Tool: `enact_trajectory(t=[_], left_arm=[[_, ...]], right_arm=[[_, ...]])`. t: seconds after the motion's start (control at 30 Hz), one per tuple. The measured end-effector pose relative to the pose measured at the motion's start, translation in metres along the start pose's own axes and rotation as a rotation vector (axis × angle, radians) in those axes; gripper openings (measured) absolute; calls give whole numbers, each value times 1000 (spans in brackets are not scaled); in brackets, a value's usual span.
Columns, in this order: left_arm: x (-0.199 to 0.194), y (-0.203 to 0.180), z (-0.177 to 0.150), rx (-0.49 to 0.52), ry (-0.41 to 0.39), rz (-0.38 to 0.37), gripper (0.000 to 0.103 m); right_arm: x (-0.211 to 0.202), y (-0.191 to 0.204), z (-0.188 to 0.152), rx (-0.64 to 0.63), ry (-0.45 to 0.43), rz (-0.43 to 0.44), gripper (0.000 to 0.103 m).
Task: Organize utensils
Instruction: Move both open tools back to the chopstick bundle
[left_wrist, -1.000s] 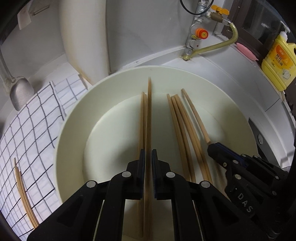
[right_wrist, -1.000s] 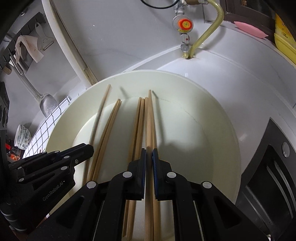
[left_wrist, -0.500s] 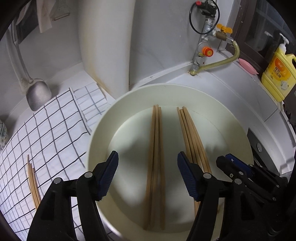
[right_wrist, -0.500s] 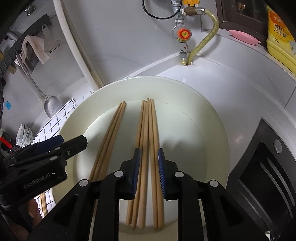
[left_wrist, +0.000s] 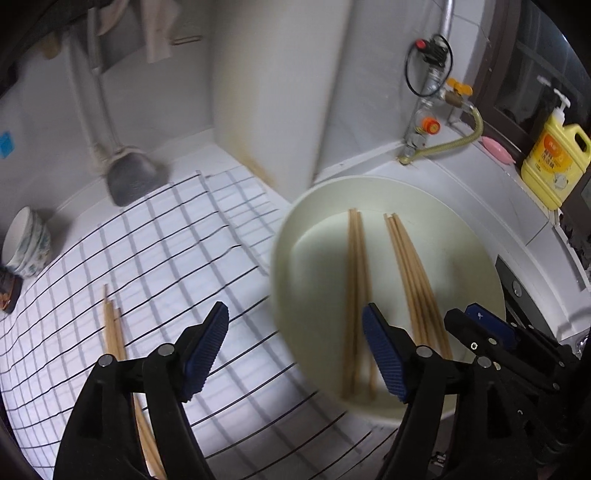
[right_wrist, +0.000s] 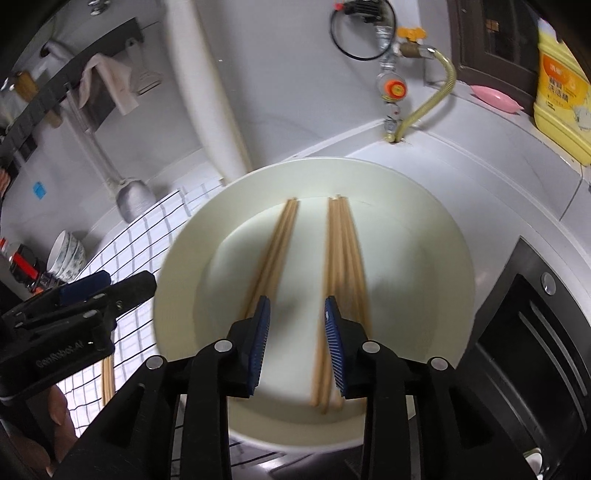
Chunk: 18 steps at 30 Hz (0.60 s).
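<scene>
Left wrist view: chopsticks lay in two bundles inside the cream basin (left_wrist: 295, 236), the left bundle (left_wrist: 356, 288) running straight up-frame, the right bundle (left_wrist: 413, 280) angled slightly beside it, the two apart w/ bare basin floor between. More loose chopsticks (left_wrist: 112, 332) lay outside on the checked cloth (left_wrist: 155, 243), partly hidden behind the left gripper (left_wrist: 295, 350). Its jaws were opening, wide apart, nothing between them; one pad hung over the cloth, the other over the basin's near edge. Right gripper (right_wrist: 297, 332) sat above the basin's near side, jaws opening, pads clear of both bundles, only basin floor between them; its right finger overlapped the near ends of one bundle in the right wrist view. Around: metal ladle (left_wrist: 135, 181) on the counter beyond the cloth, patterned bowl (left_wrist: 26, 242) at far left, gas valve w/ orange knob (right_wrist: 393, 88) & yellow hose (right_wrist: 428, 103) behind the basin, pink soap (right_wrist: 495, 96) and yellow detergent bottle (left_wrist: 554, 155) by the window, black stove edge (right_wrist: 535, 332) at right. Frames blurred.
</scene>
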<state>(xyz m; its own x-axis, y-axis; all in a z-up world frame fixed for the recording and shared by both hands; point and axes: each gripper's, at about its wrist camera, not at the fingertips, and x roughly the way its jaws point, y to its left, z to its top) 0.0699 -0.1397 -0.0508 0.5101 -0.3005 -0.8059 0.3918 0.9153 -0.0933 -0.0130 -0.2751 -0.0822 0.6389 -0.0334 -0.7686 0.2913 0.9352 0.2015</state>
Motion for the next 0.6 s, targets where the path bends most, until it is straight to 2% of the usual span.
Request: enact_trajectory(t=[0.1,0.33,0.6], left_arm=[[-15,20,-7,-6,-13,27,75],[-38,76,-28,-75,-12,70,81],[-58,148,-63,-162,-9,176,87]], right_arm=[[-6,19,-4,-21,-5,11,34],[-13,67,-16,-99,-1,57,38],[-10,126,-30,-189,9,116,41]])
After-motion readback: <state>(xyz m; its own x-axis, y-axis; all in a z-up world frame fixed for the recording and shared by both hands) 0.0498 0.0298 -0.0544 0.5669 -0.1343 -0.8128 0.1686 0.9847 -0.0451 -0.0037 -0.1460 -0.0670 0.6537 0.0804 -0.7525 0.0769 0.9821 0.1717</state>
